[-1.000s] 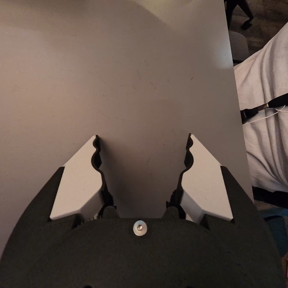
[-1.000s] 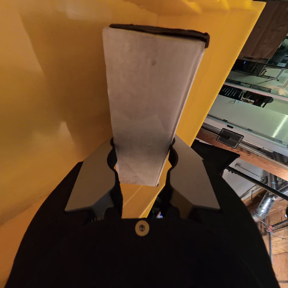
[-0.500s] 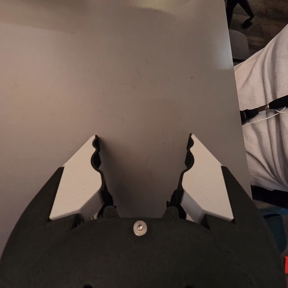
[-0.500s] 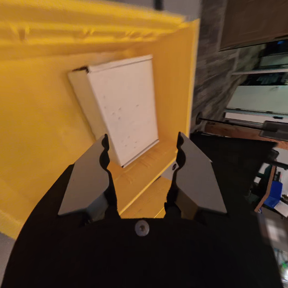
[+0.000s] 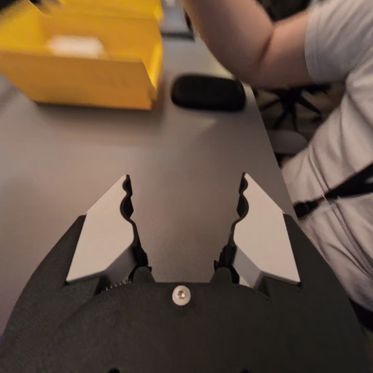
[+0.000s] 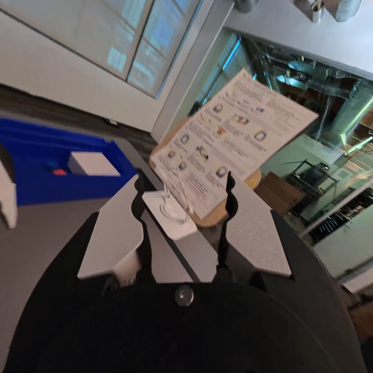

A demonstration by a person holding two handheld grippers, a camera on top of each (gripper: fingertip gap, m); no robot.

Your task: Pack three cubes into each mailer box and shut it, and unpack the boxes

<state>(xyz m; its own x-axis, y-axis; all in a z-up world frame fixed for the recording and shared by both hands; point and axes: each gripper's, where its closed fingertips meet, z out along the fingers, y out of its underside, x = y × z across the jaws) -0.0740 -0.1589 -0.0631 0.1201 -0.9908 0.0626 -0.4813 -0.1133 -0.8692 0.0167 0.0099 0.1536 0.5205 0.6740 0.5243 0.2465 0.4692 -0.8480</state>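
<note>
Yellow plastic fills the far left corner of the grey worktop (image 5: 181, 153) in the left wrist view — a bin (image 5: 84, 66) with something pale and blurred lying inside, probably a mailer box (image 5: 74, 45), though the blur forbids certainty. Just beside the bin sits a dark oval object (image 5: 207, 92) near the right edge, under the person's bare forearm (image 5: 252, 40). The left hand-held gripper (image 5: 185, 181) hovers over bare worktop, jaws spread, holding nothing.

In the right wrist view the right hand-held gripper (image 6: 182, 184) is also spread and empty, aimed past an instruction sheet (image 6: 232, 139) on a stand. A blue bin (image 6: 60, 161) at the worktop's far edge holds a white box (image 6: 92, 166) and small coloured cubes (image 6: 58, 171).

My guess: this is a gap between boxes. Next calls for swinging towards the blue bin and closing on a box.
</note>
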